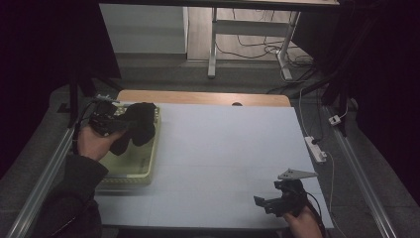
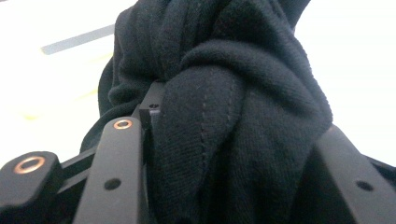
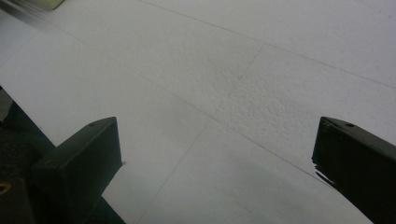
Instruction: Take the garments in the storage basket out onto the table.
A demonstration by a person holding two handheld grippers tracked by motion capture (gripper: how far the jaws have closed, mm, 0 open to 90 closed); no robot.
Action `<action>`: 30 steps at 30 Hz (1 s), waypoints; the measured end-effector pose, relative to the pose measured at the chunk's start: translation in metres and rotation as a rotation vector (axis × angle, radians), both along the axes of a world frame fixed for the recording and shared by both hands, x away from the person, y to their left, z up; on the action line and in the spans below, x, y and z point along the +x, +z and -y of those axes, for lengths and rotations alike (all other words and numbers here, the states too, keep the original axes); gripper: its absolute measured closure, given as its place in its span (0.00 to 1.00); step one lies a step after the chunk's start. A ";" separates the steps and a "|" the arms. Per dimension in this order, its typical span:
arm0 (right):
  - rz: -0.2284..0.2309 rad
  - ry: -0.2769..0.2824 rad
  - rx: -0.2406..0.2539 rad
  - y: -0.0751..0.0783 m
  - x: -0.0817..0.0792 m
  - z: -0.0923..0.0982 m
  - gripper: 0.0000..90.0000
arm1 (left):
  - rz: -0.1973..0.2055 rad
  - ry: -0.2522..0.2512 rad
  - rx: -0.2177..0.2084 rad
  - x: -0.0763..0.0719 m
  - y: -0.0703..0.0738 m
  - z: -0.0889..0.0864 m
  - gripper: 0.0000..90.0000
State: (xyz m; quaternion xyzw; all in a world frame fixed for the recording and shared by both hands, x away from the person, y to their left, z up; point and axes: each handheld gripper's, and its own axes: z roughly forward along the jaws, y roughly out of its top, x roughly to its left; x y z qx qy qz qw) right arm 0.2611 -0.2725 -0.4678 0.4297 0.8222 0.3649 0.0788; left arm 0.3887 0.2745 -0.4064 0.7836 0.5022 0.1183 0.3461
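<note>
Left hand-held gripper (image 1: 110, 122) raised at the far left, gripped from behind by the left hand (image 1: 94, 143) — sleeved forearm coming up from the bottom corner. Jaws clamped tight on a bunched black cloth (image 2: 224, 107) (folds bulging between and over both black jaws in the left gripper view). Right hand-held gripper (image 1: 270, 202) low at the near right edge, pointing left, jaws spread wide apart — nothing between them.

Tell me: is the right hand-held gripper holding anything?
No, the right hand-held gripper has its jaws wide apart with bare white table between them.
</note>
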 end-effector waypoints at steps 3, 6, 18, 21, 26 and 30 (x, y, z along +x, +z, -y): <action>0.001 -0.001 0.001 0.000 0.000 0.000 0.02 | 0.008 -0.019 0.003 0.001 0.004 0.007 0.60; 0.001 -0.002 0.002 0.000 0.000 0.000 0.02 | 0.017 -0.040 0.002 0.002 0.010 0.015 0.60; 0.002 -0.001 0.002 0.000 0.000 0.000 0.02 | 0.041 -0.131 0.014 0.010 0.027 0.052 0.59; 0.001 -0.001 0.003 0.000 0.000 0.000 0.02 | 0.043 -0.156 0.017 0.012 0.028 0.062 0.59; 0.000 -0.001 0.002 0.000 0.000 0.000 0.02 | 0.045 -0.200 0.021 0.015 0.031 0.083 0.59; 0.001 0.000 0.004 0.000 0.000 0.001 0.02 | 0.045 -0.235 0.019 0.017 0.033 0.098 0.59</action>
